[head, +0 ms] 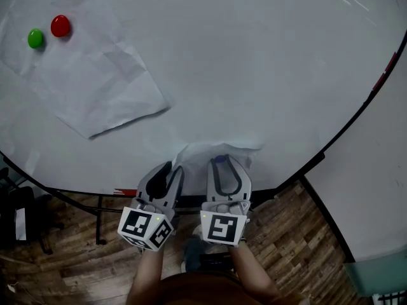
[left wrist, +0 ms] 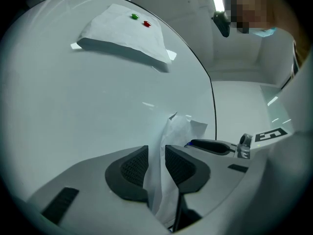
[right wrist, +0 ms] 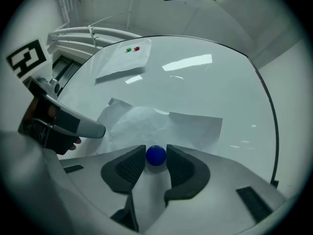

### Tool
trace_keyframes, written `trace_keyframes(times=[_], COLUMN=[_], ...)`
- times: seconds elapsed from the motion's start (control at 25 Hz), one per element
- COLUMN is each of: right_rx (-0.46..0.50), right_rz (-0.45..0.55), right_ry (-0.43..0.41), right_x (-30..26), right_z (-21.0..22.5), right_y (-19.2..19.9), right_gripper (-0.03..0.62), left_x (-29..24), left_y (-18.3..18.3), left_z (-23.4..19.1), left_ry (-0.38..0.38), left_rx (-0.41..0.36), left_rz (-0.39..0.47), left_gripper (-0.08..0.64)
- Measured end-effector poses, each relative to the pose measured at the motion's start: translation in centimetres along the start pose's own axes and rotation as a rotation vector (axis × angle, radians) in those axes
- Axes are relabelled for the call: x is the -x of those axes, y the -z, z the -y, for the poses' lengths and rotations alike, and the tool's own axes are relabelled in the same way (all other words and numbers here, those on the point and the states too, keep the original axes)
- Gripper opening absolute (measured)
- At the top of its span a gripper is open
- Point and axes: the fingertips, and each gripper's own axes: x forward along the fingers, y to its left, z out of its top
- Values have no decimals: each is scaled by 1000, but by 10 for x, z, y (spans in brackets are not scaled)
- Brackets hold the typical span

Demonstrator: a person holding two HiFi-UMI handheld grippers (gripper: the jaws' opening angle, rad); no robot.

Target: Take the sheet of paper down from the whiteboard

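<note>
A crumpled white sheet of paper [head: 219, 150] lies against the lower edge of the whiteboard [head: 254, 62]. My left gripper [head: 166, 176] is shut on this sheet's left part; in the left gripper view the paper [left wrist: 164, 180] runs pinched between the jaws of that gripper [left wrist: 156, 158]. My right gripper [head: 224, 171] is shut on a blue magnet [right wrist: 156, 155] that sits on the same sheet [right wrist: 161, 124]. The two grippers stand side by side, almost touching.
A second white sheet [head: 82, 75] hangs at the board's upper left under a green magnet [head: 35, 39] and a red magnet [head: 60, 25]. The board's dark frame [head: 356, 116] curves down the right side. Below lie a wooden floor [head: 299, 246] and the stand's legs [head: 98, 218].
</note>
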Motion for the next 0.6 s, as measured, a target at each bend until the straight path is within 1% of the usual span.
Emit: trace_keyframes(times=[0.04, 0.2, 0.28, 0.32, 0.48, 0.6], right_rx=[6, 22, 24, 22, 18, 17], right_rz=[-2, -18, -22, -23, -26, -26], right_ry=[0, 5, 3, 0, -7, -21], right_x=[0, 1, 1, 1, 0, 0], right_z=[0, 0, 0, 0, 1, 0], right_y=[0, 2, 2, 2, 2, 4], right_gripper=[126, 130, 132, 134, 137, 135], left_x=[-1, -5, -6, -6, -9, -9], left_y=[-1, -2, -3, -4, -1, -1], left_z=[1, 3, 3, 3, 1, 0], left_ry=[3, 1, 0, 1, 8, 15], left_rx=[-1, 3, 12, 18, 54, 97], left_rz=[1, 5, 10, 12, 16, 23], left_gripper=[115, 87, 41, 32, 26, 25])
